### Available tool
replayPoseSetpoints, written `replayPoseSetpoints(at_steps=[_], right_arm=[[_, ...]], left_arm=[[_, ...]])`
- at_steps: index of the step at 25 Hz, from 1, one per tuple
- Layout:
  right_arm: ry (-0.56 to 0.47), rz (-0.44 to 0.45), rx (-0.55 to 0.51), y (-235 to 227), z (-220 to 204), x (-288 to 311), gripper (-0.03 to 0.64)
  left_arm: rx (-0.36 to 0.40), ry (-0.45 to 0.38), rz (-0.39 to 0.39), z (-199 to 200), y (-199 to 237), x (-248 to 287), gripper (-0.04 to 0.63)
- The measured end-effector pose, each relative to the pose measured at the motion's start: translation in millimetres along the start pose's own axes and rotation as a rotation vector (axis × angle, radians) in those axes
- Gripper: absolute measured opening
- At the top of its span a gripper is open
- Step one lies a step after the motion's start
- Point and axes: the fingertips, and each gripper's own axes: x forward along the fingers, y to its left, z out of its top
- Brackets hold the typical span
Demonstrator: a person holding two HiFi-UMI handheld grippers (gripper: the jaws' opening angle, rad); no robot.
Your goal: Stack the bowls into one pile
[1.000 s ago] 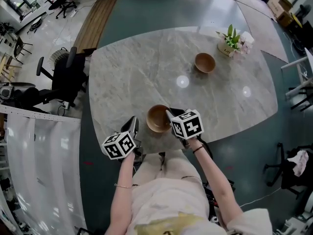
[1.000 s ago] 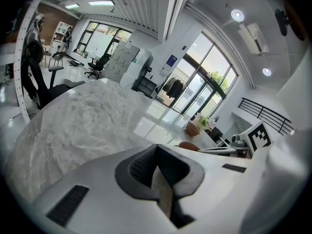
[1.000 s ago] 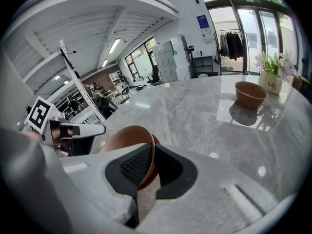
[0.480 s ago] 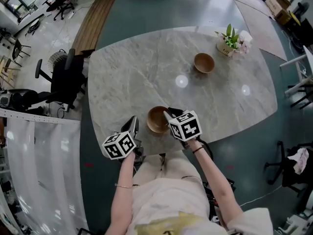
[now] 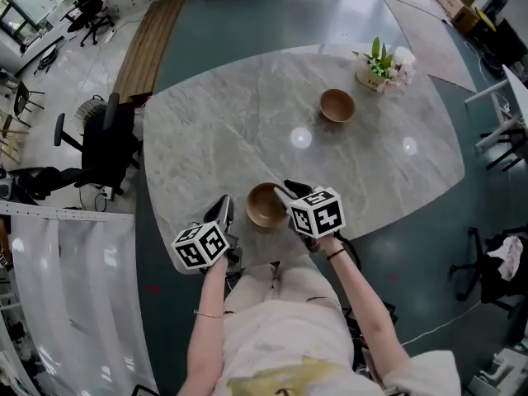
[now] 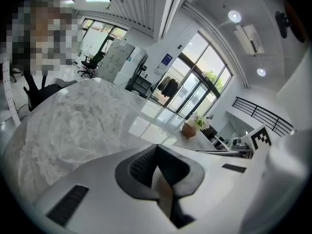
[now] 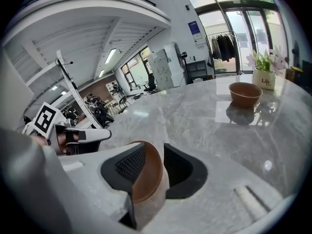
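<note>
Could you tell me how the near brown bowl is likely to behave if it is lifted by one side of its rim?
It looks like thick wood, so the near bowl should stay stiff. Held by one side, it would probably tilt. On the glossy table it may slide when nudged. The right gripper's fingers are opening, its wall between them.

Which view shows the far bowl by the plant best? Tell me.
The right gripper view: the far bowl looks largest and sharpest there, upright beside the plant. The head view shows it smaller, from above, empty. The left gripper view gives only a tiny brown shape.
</note>
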Motion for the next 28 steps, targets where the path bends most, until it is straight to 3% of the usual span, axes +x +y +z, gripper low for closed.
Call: replayPoseSetpoints(at_steps=[6,10,13,28], right_arm=[[-0.057,-0.001,0.118,-13.5,3.6,-6.9,0.098],[-0.093,-0.038,0.136,-24.2,9.4,-14.7,0.073],[-0.120,-0.080,0.139,-34.4,15.1,-20.6,0.006],[-0.223,-0.143,0.251,-111.2,40.0,-57.8,0.006]], left_arm=[[0.040,0.003,-0.039,8.2,-7.0,9.7,0.000],[0.089,-0.004,-0.072,23.5,-16.2,14.0,0.000],[0.119,-0.004,-0.094,31.8,-24.9,17.9,0.000],[0.178,-0.016,-0.200,54.2,-105.3,59.5,0.000]])
